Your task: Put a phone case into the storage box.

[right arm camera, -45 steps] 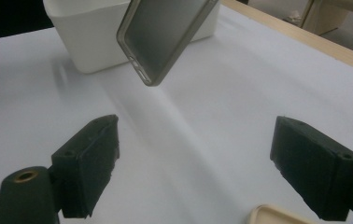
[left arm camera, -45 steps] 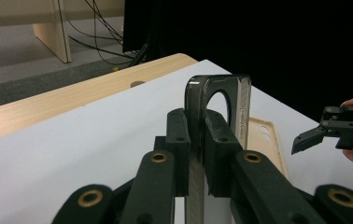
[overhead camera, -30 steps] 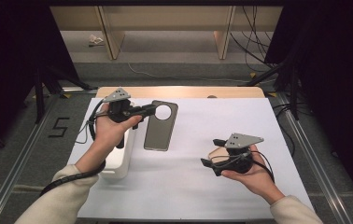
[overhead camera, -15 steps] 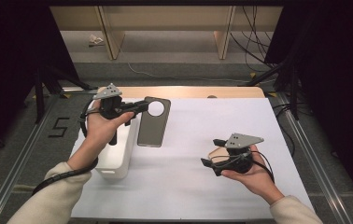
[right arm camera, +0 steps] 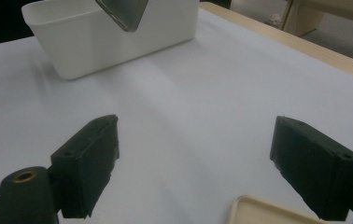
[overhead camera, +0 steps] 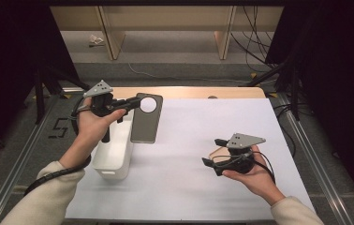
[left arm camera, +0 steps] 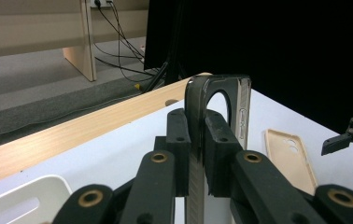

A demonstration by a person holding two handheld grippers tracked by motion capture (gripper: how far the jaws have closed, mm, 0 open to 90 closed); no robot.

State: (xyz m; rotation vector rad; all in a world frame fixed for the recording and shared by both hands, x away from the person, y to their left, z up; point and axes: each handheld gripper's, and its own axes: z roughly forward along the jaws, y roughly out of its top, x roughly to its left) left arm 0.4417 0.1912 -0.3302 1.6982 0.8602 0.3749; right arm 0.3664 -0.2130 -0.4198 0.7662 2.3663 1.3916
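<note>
Left claw (overhead camera: 133, 101) pinches dark case (overhead camera: 145, 119) by top edge, above white bin (overhead camera: 114, 154). Right claw (overhead camera: 212, 152) spread, over tan case (right arm camera: 263, 212) on desk (overhead camera: 203, 122).

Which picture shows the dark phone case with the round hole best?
The high view: the dark phone case shows nearly whole, held up beside the white bin by the left gripper. The left gripper view shows it edge-on, clamped between the jaws. The right gripper view shows just one lower corner of it in front of the bin.
</note>
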